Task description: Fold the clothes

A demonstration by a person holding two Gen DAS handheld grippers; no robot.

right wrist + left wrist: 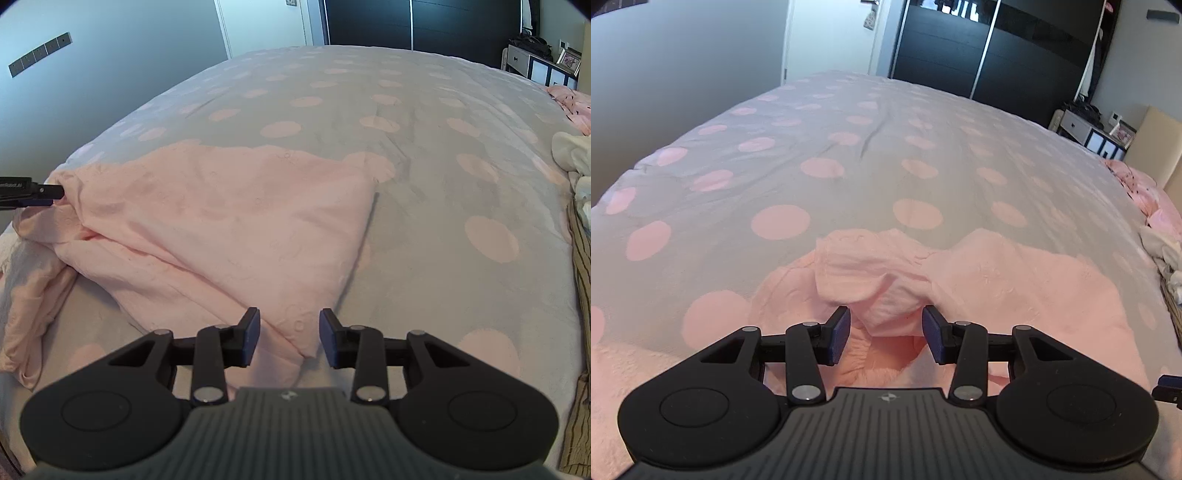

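Broadly, a grey bed (424,192) with pink dots fills the room before a black wardrobe (990,48). On it lies the pink garment (229,225); both grippers' fingers (839,334) (249,336) gape, holding nothing.

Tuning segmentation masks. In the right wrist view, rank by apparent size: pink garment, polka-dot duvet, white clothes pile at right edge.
1. polka-dot duvet: fills most of the frame.
2. pink garment: covers the left-centre area.
3. white clothes pile: smallest, but cut off by the frame edge, so its full extent is unsure.

No legible text anywhere
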